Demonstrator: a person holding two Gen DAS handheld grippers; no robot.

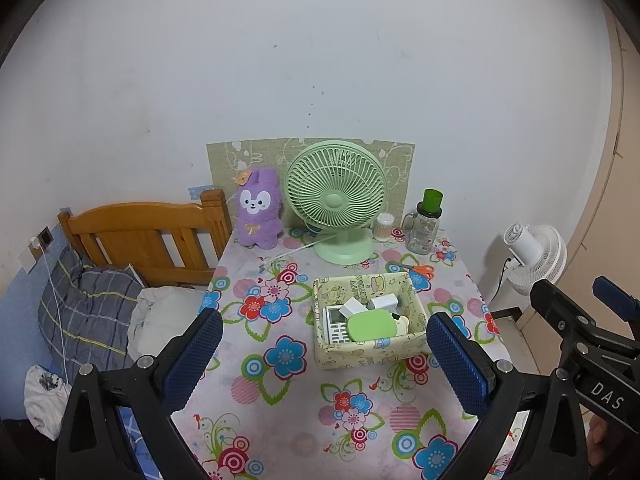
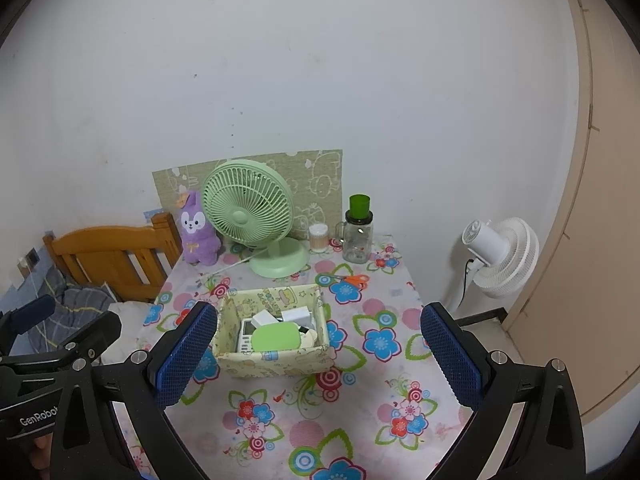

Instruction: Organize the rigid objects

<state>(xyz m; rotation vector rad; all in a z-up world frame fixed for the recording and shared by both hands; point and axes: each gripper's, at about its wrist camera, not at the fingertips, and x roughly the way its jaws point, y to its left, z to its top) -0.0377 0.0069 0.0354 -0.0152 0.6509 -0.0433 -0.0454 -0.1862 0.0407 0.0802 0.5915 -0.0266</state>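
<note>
A cream cartoon-print fabric box [image 1: 368,350] [image 2: 276,362] sits mid-table. Inside it lie a light green flat case [image 1: 371,324] [image 2: 276,337], a white remote with buttons [image 1: 335,326] [image 2: 246,334] and white adapter blocks [image 1: 383,302] [image 2: 297,315]. Orange-handled scissors [image 1: 420,269] [image 2: 354,279] lie on the cloth behind the box. My left gripper [image 1: 324,356] hovers open above the near table, the box between and beyond its blue pads. My right gripper [image 2: 319,354] is open too, with nothing held, the box by its left finger [image 2: 184,354].
At the table's back stand a purple plush rabbit [image 1: 258,210], a green desk fan [image 1: 336,200], a cotton-swab tub [image 1: 385,227] and a glass mug-jar with a green lid [image 1: 424,226]. A wooden bed headboard [image 1: 140,236] is left; a white floor fan [image 2: 500,256] stands right.
</note>
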